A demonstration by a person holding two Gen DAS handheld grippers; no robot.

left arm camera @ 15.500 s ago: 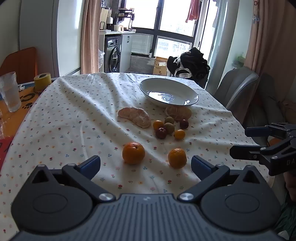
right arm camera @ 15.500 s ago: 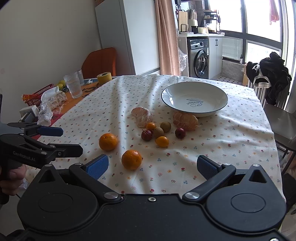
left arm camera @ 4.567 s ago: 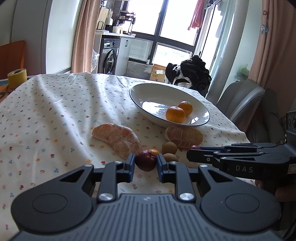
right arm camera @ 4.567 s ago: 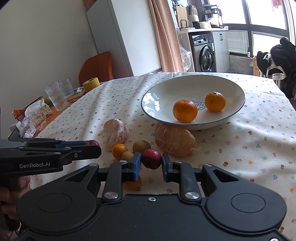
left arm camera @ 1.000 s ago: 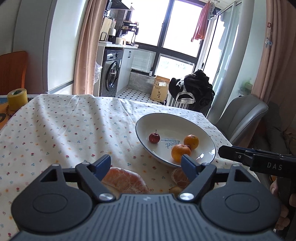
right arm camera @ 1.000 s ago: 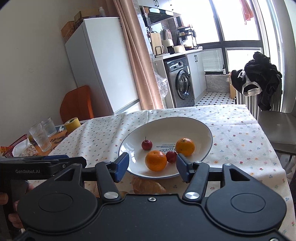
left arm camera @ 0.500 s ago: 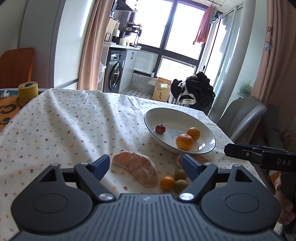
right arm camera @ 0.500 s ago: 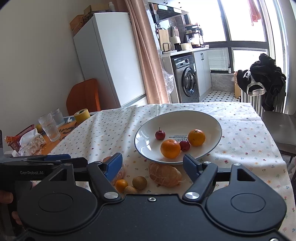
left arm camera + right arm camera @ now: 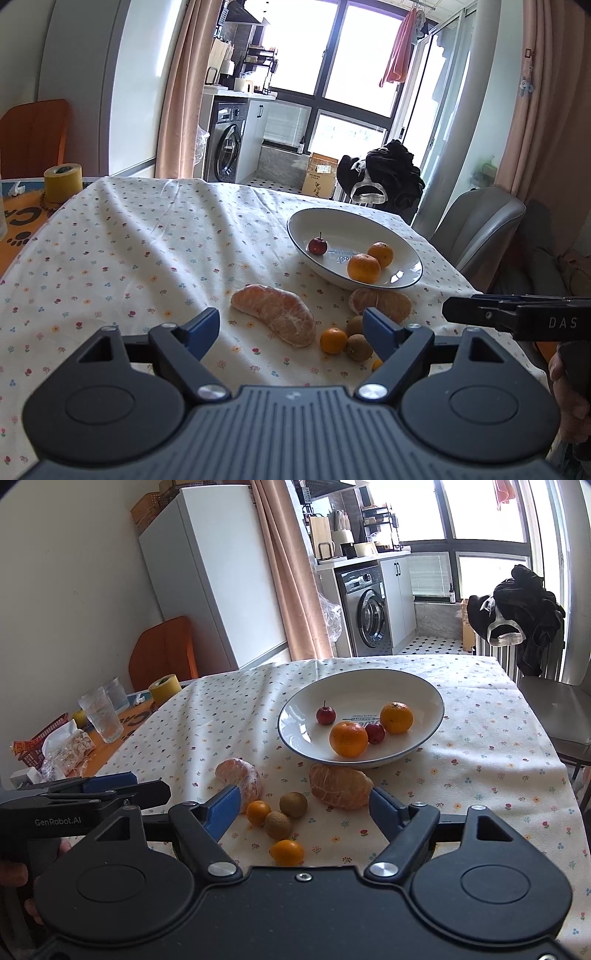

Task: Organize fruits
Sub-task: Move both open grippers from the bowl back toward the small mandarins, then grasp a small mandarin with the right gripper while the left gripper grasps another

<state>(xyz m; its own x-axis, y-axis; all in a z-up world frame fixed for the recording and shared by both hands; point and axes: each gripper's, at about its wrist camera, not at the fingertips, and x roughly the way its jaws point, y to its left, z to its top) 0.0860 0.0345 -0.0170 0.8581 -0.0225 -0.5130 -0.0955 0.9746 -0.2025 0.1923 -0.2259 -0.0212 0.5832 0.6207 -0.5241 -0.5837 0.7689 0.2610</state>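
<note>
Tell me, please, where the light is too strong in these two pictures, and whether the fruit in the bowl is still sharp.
Left wrist view: the window is washed out white, and straight frames bend from the fisheye lens. Right wrist view: the window also glares, yet the bowl and its oranges look sharp.

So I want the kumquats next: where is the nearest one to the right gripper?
In the right wrist view, the kumquat lies on the tablecloth just ahead of the open jaws, slightly left of centre, right behind it a brown kiwi.
</note>
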